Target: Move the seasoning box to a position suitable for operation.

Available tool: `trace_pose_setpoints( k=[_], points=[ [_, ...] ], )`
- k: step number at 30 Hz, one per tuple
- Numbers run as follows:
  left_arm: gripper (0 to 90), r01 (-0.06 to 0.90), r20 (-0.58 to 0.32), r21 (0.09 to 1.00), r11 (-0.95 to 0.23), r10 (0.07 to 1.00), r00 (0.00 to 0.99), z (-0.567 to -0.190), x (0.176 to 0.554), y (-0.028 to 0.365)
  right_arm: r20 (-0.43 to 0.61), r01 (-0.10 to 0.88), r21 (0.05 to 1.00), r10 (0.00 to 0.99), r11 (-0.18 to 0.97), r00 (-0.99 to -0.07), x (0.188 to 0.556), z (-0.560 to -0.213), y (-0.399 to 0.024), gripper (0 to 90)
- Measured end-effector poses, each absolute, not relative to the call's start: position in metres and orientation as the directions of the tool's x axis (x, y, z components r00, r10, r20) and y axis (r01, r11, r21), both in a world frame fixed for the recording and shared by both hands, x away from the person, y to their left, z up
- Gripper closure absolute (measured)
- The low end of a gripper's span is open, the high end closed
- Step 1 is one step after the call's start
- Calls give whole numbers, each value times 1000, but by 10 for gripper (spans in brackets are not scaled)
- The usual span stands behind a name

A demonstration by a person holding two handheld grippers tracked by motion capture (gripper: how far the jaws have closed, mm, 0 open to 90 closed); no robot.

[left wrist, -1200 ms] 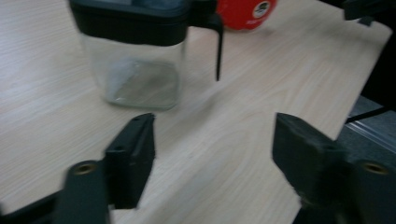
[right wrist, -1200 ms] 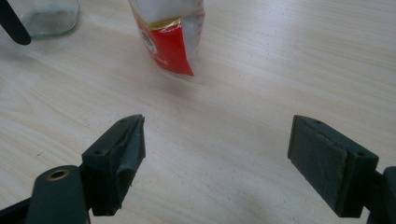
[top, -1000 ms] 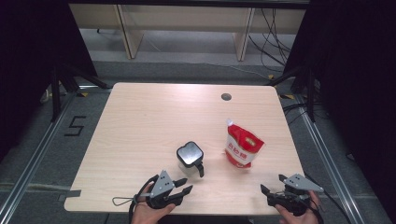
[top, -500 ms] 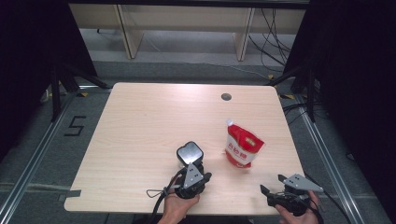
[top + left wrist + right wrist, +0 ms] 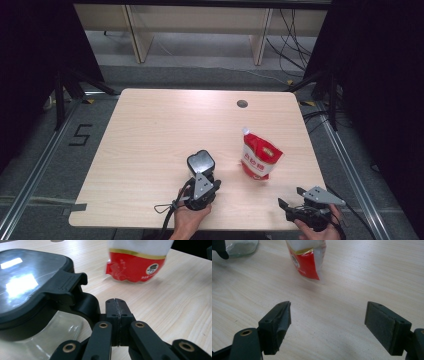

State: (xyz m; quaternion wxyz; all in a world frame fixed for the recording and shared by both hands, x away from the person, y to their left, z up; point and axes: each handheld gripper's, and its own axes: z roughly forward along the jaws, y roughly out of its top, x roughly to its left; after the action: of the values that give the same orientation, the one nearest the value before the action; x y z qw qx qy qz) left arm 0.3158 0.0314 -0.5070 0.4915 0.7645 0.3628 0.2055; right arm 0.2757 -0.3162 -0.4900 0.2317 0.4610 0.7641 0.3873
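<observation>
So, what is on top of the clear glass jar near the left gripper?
A black lid with a shiny flat panel covers the clear glass jar. The lid hides the jar's opening, so I cannot see what is inside.

Both grippers are black. The left gripper (image 5: pixel 201 186) has a grey three-cornered plate on top and a thin black cable looping behind it. Its arms carry round brass pins. The right gripper (image 5: pixel 328 323) has flat dark pads

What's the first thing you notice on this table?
The bright red and white pouch stands upright on the right half of the wooden table. To its left sits a glass jar with a black lid, and the left tongs, shut with nothing between them, are right beside it.
</observation>
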Motion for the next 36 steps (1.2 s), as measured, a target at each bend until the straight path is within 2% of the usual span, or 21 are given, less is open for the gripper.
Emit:
trace_pose_setpoints(
  k=[2, 5, 15, 17, 21, 24, 27, 28, 29, 31, 36],
  points=[
    [891, 366, -52, 898, -243, 768, 639, -505, 316, 40, 50, 559, 794, 891, 238, -451, 273, -489, -313, 223],
    [891, 368, -53, 900, -234, 778, 626, -504, 315, 54, 16, 535, 802, 886, 265, -463, 276, -491, -315, 224],
    [863, 380, -25, 896, -229, 829, 559, -501, 316, 101, 5, 529, 801, 881, 280, -474, 275, -490, -314, 227],
    [848, 375, -38, 906, -195, 846, 532, -497, 314, 116, 44, 555, 794, 887, 248, -459, 274, -490, -312, 228],
    [821, 362, -39, 915, -177, 856, 515, -488, 313, 131, 26, 541, 796, 878, 271, -477, 276, -491, -314, 230],
    [790, 384, -74, 911, -153, 853, 516, -483, 317, 144, 16, 541, 794, 879, 279, -476, 275, -490, -313, 230],
    [766, 393, -74, 904, -170, 843, 533, -485, 317, 141, 9, 531, 798, 875, 285, -484, 276, -491, -312, 230],
    [731, 396, -56, 896, -200, 834, 549, -487, 318, 137, 2, 531, 794, 872, 297, -490, 276, -490, -313, 230],
    [704, 396, -56, 896, -200, 834, 549, -487, 318, 137, 29, 548, 794, 882, 265, -470, 274, -491, -310, 230],
    [646, 403, -64, 894, -197, 832, 550, -490, 321, 131, 14, 536, 793, 871, 289, -491, 276, -491, -312, 230],
    [617, 400, -21, 886, -236, 840, 543, -494, 329, 122, 25, 544, 788, 869, 287, -494, 276, -491, -312, 231]
  ],
)
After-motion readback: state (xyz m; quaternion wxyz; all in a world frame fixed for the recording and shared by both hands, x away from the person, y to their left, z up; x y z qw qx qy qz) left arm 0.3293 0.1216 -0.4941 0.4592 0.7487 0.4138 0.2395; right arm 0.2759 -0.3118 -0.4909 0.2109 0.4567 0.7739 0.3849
